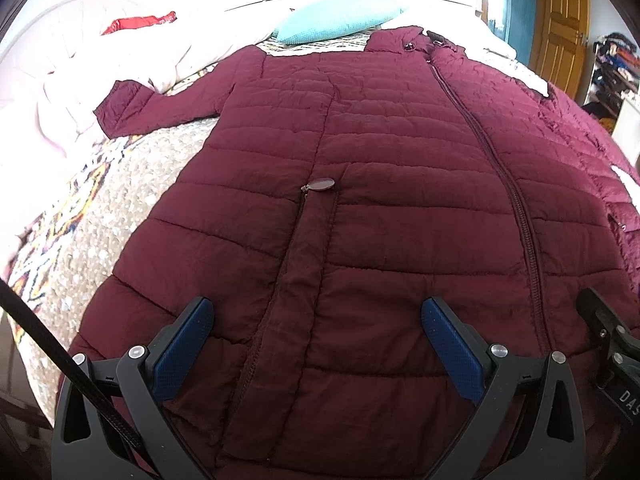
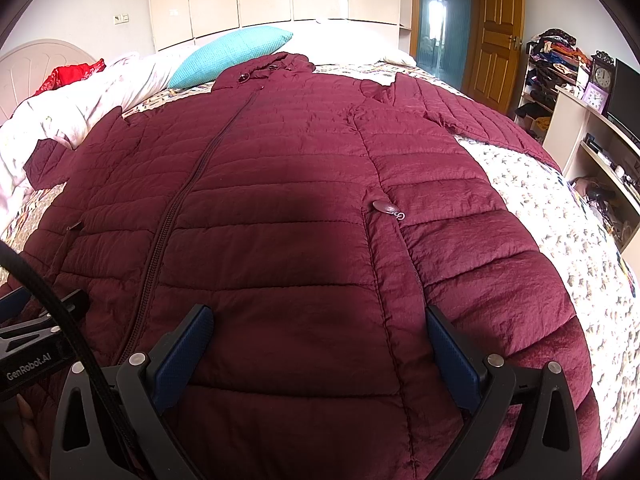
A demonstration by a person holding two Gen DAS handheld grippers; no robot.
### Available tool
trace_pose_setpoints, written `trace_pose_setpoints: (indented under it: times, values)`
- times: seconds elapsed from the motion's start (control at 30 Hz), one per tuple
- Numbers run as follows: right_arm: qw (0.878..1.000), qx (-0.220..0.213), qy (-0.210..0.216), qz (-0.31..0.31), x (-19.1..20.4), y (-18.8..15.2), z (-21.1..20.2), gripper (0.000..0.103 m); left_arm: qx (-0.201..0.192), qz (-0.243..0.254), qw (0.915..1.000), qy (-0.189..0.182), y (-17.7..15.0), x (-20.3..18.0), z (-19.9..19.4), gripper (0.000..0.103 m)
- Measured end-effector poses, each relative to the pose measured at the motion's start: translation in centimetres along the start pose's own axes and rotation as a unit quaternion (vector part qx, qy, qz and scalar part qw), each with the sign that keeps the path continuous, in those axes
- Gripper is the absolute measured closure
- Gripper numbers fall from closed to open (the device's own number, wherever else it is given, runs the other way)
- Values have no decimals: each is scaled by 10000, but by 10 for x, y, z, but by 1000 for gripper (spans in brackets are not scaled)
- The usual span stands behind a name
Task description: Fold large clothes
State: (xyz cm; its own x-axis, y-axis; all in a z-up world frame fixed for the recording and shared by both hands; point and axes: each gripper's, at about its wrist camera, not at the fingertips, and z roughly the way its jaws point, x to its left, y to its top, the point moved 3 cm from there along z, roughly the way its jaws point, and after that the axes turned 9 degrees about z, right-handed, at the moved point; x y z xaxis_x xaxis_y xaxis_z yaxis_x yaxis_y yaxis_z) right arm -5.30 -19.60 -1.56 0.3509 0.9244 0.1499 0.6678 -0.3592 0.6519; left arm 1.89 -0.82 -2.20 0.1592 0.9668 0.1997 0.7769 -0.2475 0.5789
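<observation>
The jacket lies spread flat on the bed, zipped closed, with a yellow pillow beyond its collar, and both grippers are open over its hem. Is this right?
Nearly. The pillow is turquoise, as the right wrist view shows. The jacket, bed, left gripper and right gripper are as stated.

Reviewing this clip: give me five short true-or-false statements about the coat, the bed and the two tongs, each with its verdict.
1. The maroon coat lies spread flat on the bed. True.
2. The coat's front zipper is open. False: it is zipped shut.
3. Both the left tongs and the right tongs are open. True.
4. The right tongs grip a sleeve. False: they hold nothing, poised over the lower front.
5. A turquoise pillow lies beyond the collar. True.
</observation>
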Motion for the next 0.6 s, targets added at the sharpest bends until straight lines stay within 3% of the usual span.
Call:
trace_pose_setpoints:
  times: [0.1,0.2,0.33,0.47,0.6]
  values:
    - [10000,-2,11,5,0,0,0,0,61,-22,9997,219,1,-2,-1,0]
    - [10000,-14,42,16,0,-1,-1,0,320,-519,9979,215,3,0,1,0]
    - [10000,-25,84,30,-1,-2,-3,0,353,-769,9947,578,2,-4,-3,0]
    - [9999,-26,103,34,-2,-3,-3,0,714,-1082,9870,951,3,-9,-6,0]
    - [9999,-18,147,42,-3,-3,-3,0,1159,-907,9821,1173,12,-15,-6,0]
